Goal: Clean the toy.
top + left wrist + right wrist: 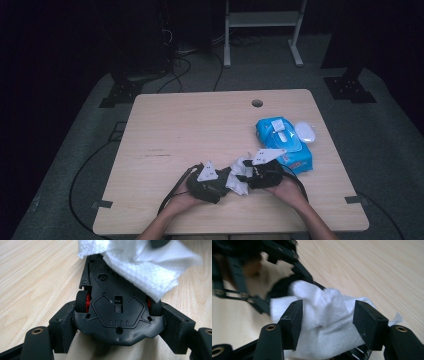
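Pale wooden counter (200, 130), dark room. Black toy car with red wheel hubs (117, 312) clamped belly-up in left tongs (206, 184) for cleaning; white crumpled wipe (324, 322) draped on it, between open right tongs (332, 320), unpressed.

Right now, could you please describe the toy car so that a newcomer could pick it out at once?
Start at the wooden table and go to its near edge, where the person's two grippers meet. The left gripper clamps the toy car upside down. It is black with red wheel hubs, unlike the white wipe draped over it or the blue wipe pack farther right.
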Motion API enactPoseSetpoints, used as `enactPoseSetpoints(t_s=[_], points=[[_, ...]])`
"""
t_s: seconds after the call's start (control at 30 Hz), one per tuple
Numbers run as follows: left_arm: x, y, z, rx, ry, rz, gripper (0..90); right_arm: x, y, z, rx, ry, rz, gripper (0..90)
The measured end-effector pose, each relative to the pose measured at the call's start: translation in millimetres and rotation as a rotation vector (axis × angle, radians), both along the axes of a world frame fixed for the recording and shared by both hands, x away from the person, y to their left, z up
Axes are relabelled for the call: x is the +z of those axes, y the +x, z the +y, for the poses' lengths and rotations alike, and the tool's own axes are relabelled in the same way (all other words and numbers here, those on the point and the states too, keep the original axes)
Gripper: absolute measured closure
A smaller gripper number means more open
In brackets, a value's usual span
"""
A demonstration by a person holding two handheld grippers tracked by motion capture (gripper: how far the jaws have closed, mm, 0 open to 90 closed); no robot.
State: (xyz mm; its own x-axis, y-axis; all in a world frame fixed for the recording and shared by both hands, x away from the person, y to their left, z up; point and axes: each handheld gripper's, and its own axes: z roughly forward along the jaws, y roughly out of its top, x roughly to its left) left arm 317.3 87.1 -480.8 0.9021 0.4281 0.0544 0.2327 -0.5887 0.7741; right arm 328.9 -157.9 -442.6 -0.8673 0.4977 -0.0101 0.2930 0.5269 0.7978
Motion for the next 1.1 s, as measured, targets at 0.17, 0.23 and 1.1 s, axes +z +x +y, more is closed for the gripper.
enactPoseSetpoints(t_s=[0.17,0.23,1.1], points=[[-0.2,1.6,0.6,0.009,-0.024,0.015,23.3,-12.5,6.0,9.0,0.018,0.011,0.031,45.8],[-0.2,2.1,1.0,0.01,-0.027,0.016,23.3,-12.9,4.9,9.2,0.013,0.03,0.04,63.3],[3.9,-1.5,-1.8,0.007,-0.013,-0.027,23.3,-11.4,-17.2,49.4,0.093,0.088,0.045,80.8]])
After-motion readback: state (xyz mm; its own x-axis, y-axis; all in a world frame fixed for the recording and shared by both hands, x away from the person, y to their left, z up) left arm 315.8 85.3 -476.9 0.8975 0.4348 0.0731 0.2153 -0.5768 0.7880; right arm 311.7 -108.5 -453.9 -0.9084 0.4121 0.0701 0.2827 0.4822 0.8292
